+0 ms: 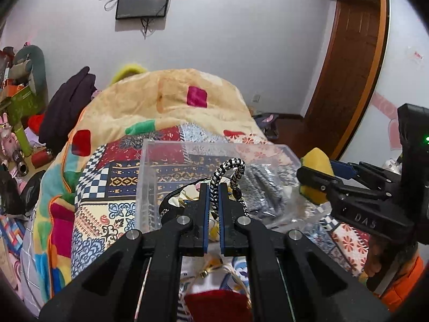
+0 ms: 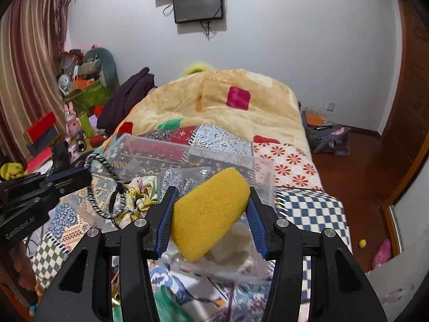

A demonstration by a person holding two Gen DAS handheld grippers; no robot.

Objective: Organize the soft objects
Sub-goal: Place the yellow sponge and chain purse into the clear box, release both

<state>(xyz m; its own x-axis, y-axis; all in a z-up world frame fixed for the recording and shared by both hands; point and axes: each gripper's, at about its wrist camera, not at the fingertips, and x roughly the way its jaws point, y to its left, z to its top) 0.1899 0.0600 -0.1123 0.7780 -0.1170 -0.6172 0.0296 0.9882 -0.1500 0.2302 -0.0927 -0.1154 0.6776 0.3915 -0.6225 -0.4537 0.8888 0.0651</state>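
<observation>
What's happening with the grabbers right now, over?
Left gripper shut on black-and-white braided cord. Right gripper shut on yellow sponge. Both held over clear plastic box on the bed. Nothing blocking, over.

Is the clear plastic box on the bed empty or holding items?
Holding items: the clear plastic box already contains a grey knitted cloth and a floral fabric piece, seen through its walls.

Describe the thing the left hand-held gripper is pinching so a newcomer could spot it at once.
Start at the bed with the patchwork quilt and find the clear plastic box on it. Just in front of that box, the left hand-held gripper is shut on a braided cord that arches up in a loop. Unlike the solid yellow sponge nearby, it is thin, ropelike and black-and-white.
</observation>
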